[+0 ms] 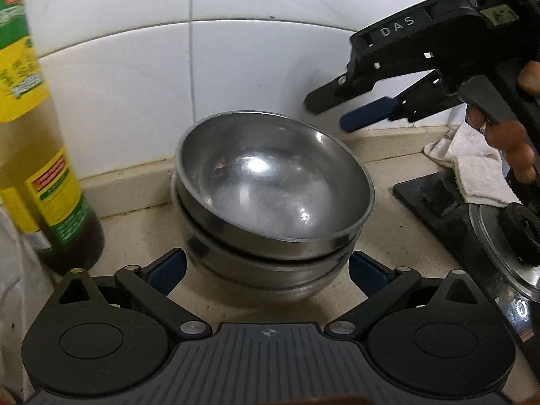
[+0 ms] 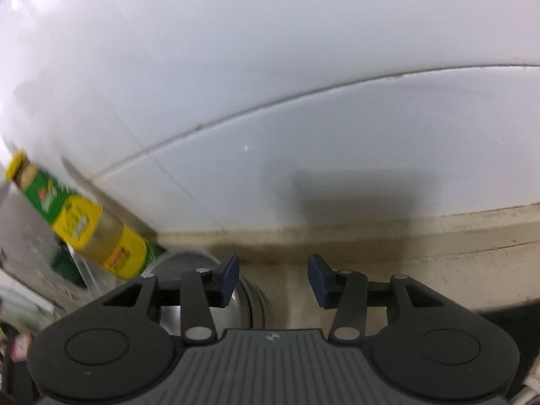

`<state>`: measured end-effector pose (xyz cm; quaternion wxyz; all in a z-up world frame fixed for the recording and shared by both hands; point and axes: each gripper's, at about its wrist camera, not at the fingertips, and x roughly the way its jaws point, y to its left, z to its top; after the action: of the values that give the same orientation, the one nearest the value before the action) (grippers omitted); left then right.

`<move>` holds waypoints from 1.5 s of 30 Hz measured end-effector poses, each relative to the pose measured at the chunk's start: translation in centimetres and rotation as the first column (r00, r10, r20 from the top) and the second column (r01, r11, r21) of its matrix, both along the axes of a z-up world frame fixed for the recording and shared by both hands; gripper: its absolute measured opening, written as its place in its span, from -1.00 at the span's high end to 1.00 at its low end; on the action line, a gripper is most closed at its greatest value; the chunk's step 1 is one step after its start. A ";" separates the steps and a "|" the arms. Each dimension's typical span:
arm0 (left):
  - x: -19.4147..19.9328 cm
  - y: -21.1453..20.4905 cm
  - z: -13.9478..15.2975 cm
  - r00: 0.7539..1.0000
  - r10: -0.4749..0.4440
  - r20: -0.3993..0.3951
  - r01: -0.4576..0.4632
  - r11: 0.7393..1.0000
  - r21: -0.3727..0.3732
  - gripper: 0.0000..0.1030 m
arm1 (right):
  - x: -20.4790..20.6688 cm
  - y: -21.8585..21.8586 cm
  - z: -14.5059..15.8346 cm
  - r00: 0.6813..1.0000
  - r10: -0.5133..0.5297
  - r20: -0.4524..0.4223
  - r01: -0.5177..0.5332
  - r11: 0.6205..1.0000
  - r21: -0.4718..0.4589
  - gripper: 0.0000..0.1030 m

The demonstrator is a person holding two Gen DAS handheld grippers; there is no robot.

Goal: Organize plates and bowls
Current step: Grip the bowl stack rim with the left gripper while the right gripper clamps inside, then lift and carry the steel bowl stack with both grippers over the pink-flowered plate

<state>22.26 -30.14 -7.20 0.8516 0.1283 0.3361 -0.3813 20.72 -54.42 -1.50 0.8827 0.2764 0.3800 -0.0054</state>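
A stack of steel bowls (image 1: 270, 182) rests on the beige counter (image 1: 141, 229) against the white tiled wall. The top bowl sits tilted in the one below. My left gripper (image 1: 268, 270) is low at the stack's near side, its blue pads flanking the lower bowls; I see no pressing. My right gripper (image 1: 341, 111) hangs above and to the right of the stack, held by a hand, open with nothing between its fingers. In the right wrist view the right gripper (image 2: 273, 276) faces the wall, and a bowl rim (image 2: 251, 298) shows under its left finger.
A tall oil bottle (image 1: 40, 168) with a yellow and green label stands left of the bowls; it also shows as the bottle (image 2: 94, 233). A white cloth (image 1: 479, 162), a black stove edge (image 1: 435, 209) and a glass lid (image 1: 506, 263) lie to the right.
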 end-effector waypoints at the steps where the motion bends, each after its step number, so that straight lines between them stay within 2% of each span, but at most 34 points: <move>1: -0.2 0.4 0.0 1.000 -0.010 0.010 0.010 1.000 -0.009 -1.00 | -0.2 -0.2 0.2 1.000 -0.006 0.014 0.006 1.000 -0.009 0.05; 2: -0.2 0.5 0.0 1.000 -0.019 0.022 0.019 1.000 -0.009 -1.00 | -0.5 -0.3 0.4 0.999 0.007 0.040 -0.007 1.000 -0.006 -0.03; 3: -0.2 0.5 -0.2 0.999 -0.028 0.033 0.028 1.000 -0.002 -1.00 | -0.8 -0.1 0.5 0.998 0.031 0.063 -0.032 0.999 0.017 -0.25; 4: 0.2 0.3 -0.5 0.999 -0.031 0.036 0.031 0.999 0.010 -1.00 | -0.6 0.3 0.5 0.995 0.064 0.070 -0.068 0.996 0.052 -0.39; 6: 0.6 0.1 -1.0 0.999 -0.042 0.022 0.042 0.999 0.000 -1.00 | 0.4 1.4 0.0 0.987 0.148 0.061 -0.153 0.983 0.098 -0.40; 9: 1.0 -0.5 -1.5 0.998 -0.062 0.032 0.062 0.998 -0.002 -1.00 | 2.1 3.3 -1.5 0.978 0.209 0.002 -0.209 0.977 0.033 -0.40; 10: 1.2 -0.6 -1.6 0.997 -0.068 0.037 0.069 0.998 -0.004 -1.00 | 2.9 3.7 -2.4 0.974 0.224 -0.034 -0.223 0.974 0.040 -0.45; 12: 1.8 -0.6 -2.1 0.996 -0.083 0.028 0.083 0.996 -0.010 -1.00 | 3.6 3.8 -4.1 0.970 0.228 -0.089 -0.220 0.971 0.089 -0.43; 13: 2.2 -0.7 -2.5 0.996 -0.083 0.011 0.083 0.996 -0.011 -1.00 | 4.0 3.7 -5.3 0.962 0.242 -0.126 -0.224 0.964 0.142 -0.46; 15: 3.1 -0.9 -3.3 0.998 -0.064 -0.016 0.064 0.998 -0.013 -0.99 | 3.6 3.4 -6.9 0.965 0.235 -0.118 -0.199 0.945 0.258 -0.40; 17: 3.3 -1.4 -3.2 0.999 -0.045 -0.003 0.045 0.999 -0.003 -1.00 | 3.3 3.6 -7.0 0.964 0.249 -0.092 -0.217 0.940 0.264 -0.29; 20: 3.2 -1.3 -2.9 0.999 -0.023 -0.026 0.022 0.999 -0.036 -1.00 | 2.9 3.4 -6.7 0.967 0.240 -0.084 -0.213 0.945 0.250 -0.24; 22: 2.8 -1.0 -2.3 1.000 -0.026 -0.004 0.026 0.999 -0.041 -1.00 | 2.3 2.7 -6.4 0.969 0.236 -0.073 -0.209 0.941 0.265 -0.18; 27: 0.9 -0.5 -0.4 0.998 -0.037 0.044 0.038 0.999 -0.019 -1.00 | 0.2 2.5 -4.8 0.972 0.232 -0.043 -0.211 0.937 0.279 -0.18; 33: -3.6 1.9 4.1 0.994 -0.019 0.107 0.020 1.000 -0.005 -1.00 | -3.4 3.9 -0.9 0.965 0.262 0.019 -0.256 0.919 0.300 -0.16; 38: -9.3 4.4 7.0 0.994 0.011 0.111 -0.012 1.000 0.014 -1.00 | -7.5 7.2 2.2 0.950 0.308 0.046 -0.307 0.905 0.294 -0.16; 45: -18.2 9.5 7.9 0.997 0.020 0.070 -0.022 0.999 0.034 -1.00 | -15.3 12.1 3.8 0.927 0.374 0.012 -0.360 0.881 0.306 -0.16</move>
<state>4.02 -20.64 0.72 0.8644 0.1526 0.3143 -0.3617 5.46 -42.28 2.31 0.8054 0.3312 0.4427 0.2135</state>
